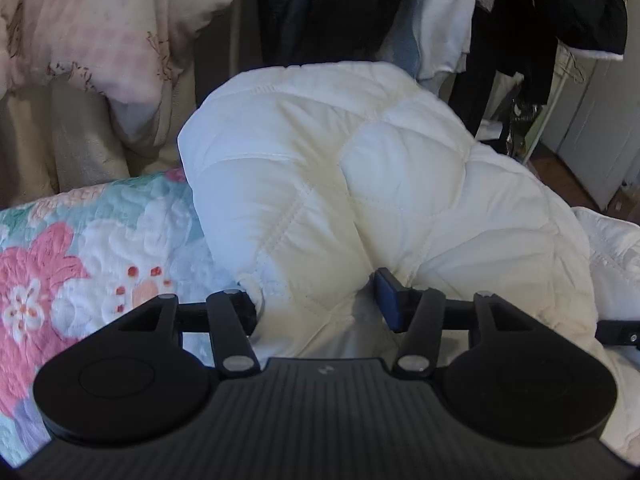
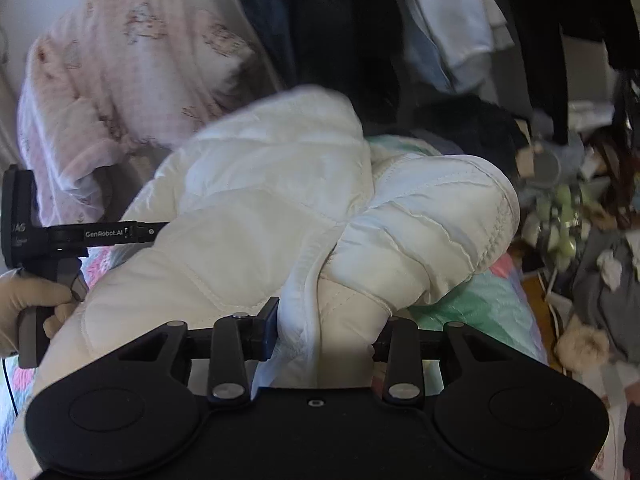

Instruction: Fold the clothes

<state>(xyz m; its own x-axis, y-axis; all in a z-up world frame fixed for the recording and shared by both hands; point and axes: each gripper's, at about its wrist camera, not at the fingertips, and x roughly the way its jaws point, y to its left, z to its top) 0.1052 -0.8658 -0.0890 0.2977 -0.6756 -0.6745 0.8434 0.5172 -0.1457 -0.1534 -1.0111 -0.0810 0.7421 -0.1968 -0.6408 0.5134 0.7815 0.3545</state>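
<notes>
A white quilted puffer jacket point(image 1: 360, 184) lies bunched on a floral bedspread point(image 1: 80, 248). My left gripper point(image 1: 318, 296) has a thick fold of the jacket between its fingers. The blue pad point(image 1: 388, 300) digs into the fabric, and the other finger is buried under it. In the right wrist view my right gripper point(image 2: 326, 324) pinches another bunched part of the jacket point(image 2: 260, 208) near a rounded sleeve or hood point(image 2: 440, 216). The left gripper's body point(image 2: 100, 234) shows at the left there, held by a gloved hand point(image 2: 28, 300).
A pink and cream comforter point(image 1: 100, 32) is heaped behind the bedspread. Dark and white garments point(image 1: 320, 8) hang at the back. Past the bed's right edge, the floor holds scattered clutter point(image 2: 568, 216) and a fur pompom point(image 2: 580, 344).
</notes>
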